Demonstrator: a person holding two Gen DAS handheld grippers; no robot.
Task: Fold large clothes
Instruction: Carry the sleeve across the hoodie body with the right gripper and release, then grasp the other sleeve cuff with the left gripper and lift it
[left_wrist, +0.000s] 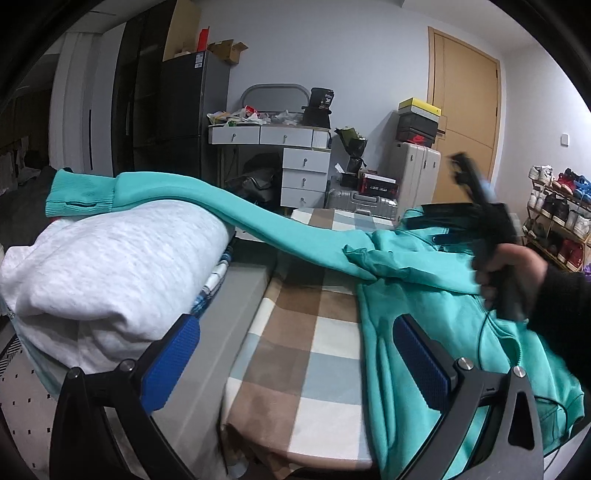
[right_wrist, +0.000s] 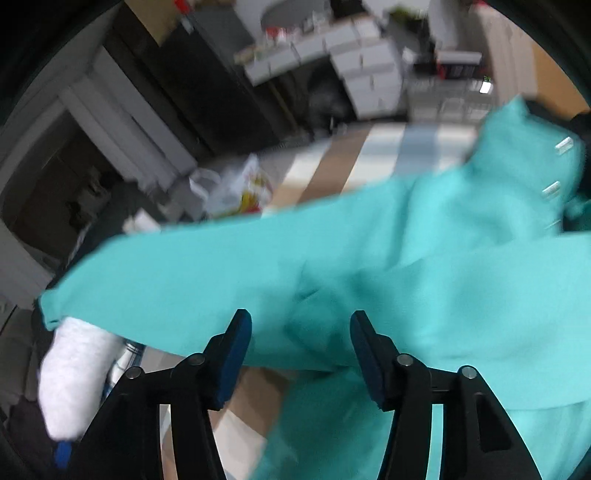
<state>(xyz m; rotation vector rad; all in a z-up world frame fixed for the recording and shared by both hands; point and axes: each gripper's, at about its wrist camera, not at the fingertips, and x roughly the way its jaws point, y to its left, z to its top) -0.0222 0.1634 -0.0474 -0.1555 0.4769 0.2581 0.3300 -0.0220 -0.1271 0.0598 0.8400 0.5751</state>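
Teal hoodie lies on the checked tabletop, toward its right edge, one sleeve stretched off the left edge onto a grey folded garment. Left gripper hovers with jaws apart, empty; right gripper likewise spread above the cloth. Dragging that sleeve could topple the grey pile.

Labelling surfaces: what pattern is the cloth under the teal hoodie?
Checked cloth: tan, cream and pale blue squares. Clearest in the left wrist view, beside the hoodie.
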